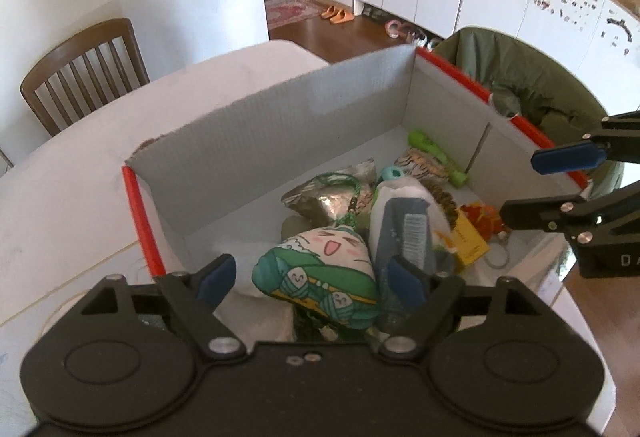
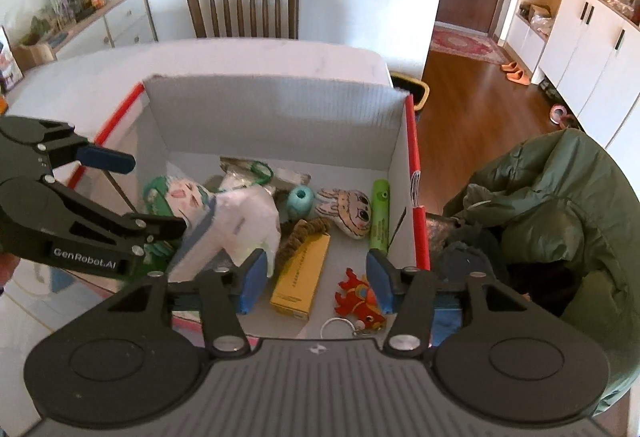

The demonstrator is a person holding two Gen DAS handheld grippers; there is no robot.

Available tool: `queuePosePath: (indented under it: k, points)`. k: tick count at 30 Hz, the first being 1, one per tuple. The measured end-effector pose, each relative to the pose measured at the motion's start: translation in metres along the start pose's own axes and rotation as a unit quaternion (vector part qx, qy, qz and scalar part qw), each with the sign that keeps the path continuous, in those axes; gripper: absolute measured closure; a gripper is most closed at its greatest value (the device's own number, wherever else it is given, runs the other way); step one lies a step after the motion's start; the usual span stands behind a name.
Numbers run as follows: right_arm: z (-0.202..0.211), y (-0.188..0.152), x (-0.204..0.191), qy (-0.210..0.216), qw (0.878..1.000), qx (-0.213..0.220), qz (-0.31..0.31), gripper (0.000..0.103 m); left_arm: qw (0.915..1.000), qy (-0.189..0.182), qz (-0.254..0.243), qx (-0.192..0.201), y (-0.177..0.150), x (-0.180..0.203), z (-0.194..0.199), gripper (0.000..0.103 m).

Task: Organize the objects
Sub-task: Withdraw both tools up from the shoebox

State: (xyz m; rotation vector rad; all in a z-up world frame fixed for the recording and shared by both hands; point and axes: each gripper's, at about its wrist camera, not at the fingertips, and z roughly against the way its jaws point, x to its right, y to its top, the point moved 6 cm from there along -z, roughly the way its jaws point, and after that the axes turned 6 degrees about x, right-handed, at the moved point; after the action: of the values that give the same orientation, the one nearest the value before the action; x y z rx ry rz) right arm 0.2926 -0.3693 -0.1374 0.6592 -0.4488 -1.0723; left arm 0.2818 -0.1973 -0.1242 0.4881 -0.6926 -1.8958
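Two hand-held grippers, left and right, are hovering with jaws released over one cardboard box sitting on the desk.

Both tools are matte black plastic with silver screws and round discs on the housing. The left gripper and right gripper carry blue-padded fingers; white "GenRobot.AI" lettering marks the left one.

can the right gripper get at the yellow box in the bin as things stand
Probably yes. The right gripper is open above the cardboard bin, and the yellow box lies on the floor just ahead of its fingers. A brown braided piece overlaps the box's far end; the near end looks clear.
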Motion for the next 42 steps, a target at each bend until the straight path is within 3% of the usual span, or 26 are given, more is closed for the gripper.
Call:
queuePosePath:
  k: [13,26,32,34,42]
  points:
    - [0.052,0.007,-0.024,0.007,0.997,0.065,-0.033,0.041,0.9973,-0.005,0.002,0.073,0.005,-0.007,0.065,0.012]
    - [0.096,0.014,-0.052,0.021,0.99,0.125,-0.061,0.022,0.9908,-0.005,0.003,0.135,-0.001,-0.023,0.124,0.002]
    - [0.112,0.016,-0.064,0.022,0.986,0.149,-0.071,0.017,0.9879,0.0,0.016,0.154,-0.006,-0.032,0.14,0.001]
    - [0.115,0.016,-0.067,0.019,0.985,0.155,-0.073,0.011,0.987,0.004,0.025,0.159,-0.007,-0.035,0.145,0.001]
    - [0.125,0.013,-0.081,0.01,0.983,0.163,-0.077,0.005,0.9855,-0.023,0.038,0.164,-0.017,-0.04,0.157,0.0]
